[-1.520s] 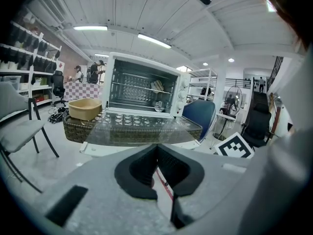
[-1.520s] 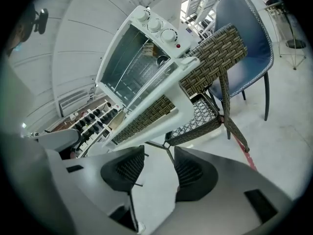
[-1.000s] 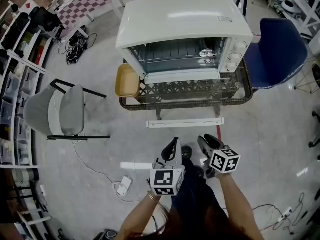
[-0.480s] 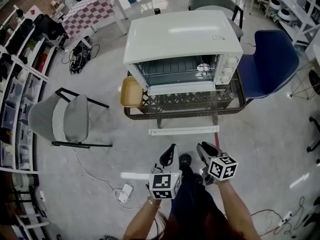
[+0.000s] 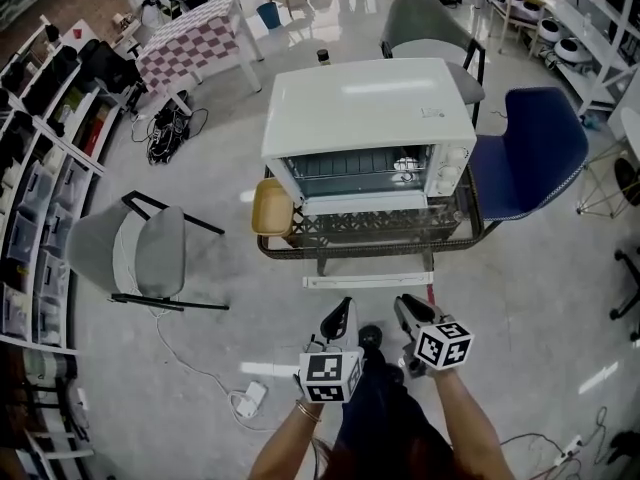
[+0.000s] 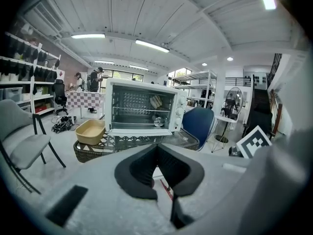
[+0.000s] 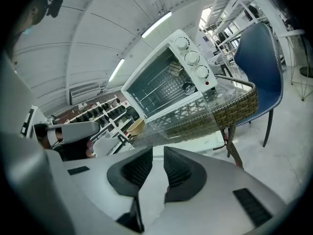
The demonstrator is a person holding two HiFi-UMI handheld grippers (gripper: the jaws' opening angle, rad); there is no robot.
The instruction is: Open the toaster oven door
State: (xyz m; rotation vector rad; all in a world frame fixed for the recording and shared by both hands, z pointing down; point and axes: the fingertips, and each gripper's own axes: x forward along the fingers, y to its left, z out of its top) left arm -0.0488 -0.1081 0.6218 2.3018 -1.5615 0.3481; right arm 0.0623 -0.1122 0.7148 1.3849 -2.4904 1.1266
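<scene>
You are holding both grippers well short of the toaster oven (image 5: 368, 118), touching nothing. The left gripper (image 5: 344, 310) is sitting with its jaws pressed together and empty. The right gripper (image 5: 403, 306) is closing, with a narrow gap showing between its pads and nothing in it.

Nearer than the oven, a white strip (image 5: 365, 281) is lying on the glossy grey floor (image 5: 250, 308), just in front of the wicker table (image 5: 370, 245) that is carrying the oven. A tan tray (image 5: 272, 208) is sitting on that table just left of the oven. The oven's front is facing you, racks showing. A blue chair (image 5: 525, 158) is standing just right of the oven, a grey chair (image 5: 428, 23) behind it, and another chair (image 5: 140, 253) well to its left. Farther off, left of the oven, a checkered table (image 5: 190, 38) and shelves (image 5: 40, 128) are lining the room.
</scene>
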